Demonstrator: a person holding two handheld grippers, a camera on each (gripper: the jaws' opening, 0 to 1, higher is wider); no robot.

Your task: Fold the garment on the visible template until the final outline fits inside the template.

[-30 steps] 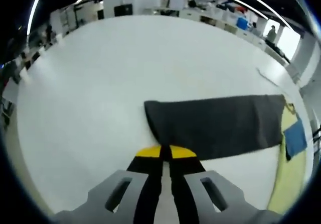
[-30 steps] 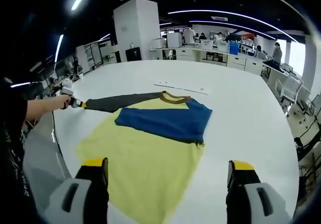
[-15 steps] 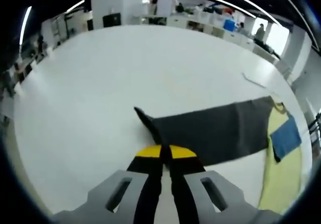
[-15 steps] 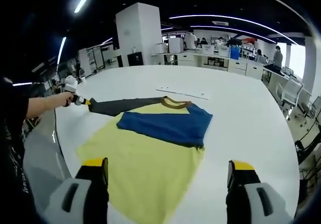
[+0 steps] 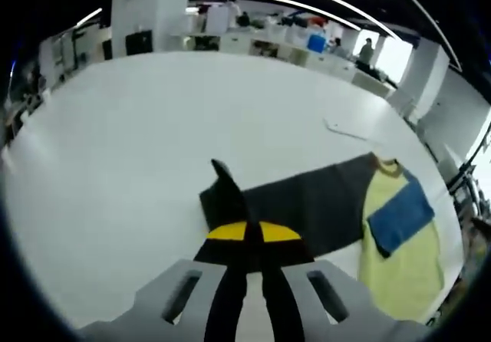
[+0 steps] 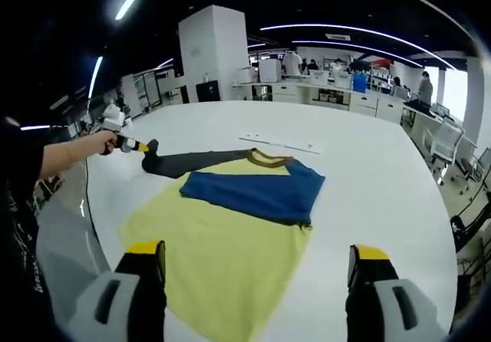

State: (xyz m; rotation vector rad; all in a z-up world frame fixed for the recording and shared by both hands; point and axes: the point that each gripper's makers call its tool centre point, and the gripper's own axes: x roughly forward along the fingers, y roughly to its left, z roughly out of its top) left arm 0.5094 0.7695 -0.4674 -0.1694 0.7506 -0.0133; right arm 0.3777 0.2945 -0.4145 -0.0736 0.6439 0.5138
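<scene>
Left jaws apparently on sleeve (image 5: 307,204)

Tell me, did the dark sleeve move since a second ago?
Yes. In the right gripper view the left hand-held gripper has pulled the dark sleeve end inward toward the brown collar, so the sleeve looks shorter and bunched.

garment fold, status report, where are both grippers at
Left gripper shut on dark sleeve cuff, lifted. Right gripper open above yellow shirt. Blue sleeve already folded across. Nothing in the way.

Left claw (image 5: 247,233) pinched closed; right claw (image 6: 257,269) spread wide.
</scene>
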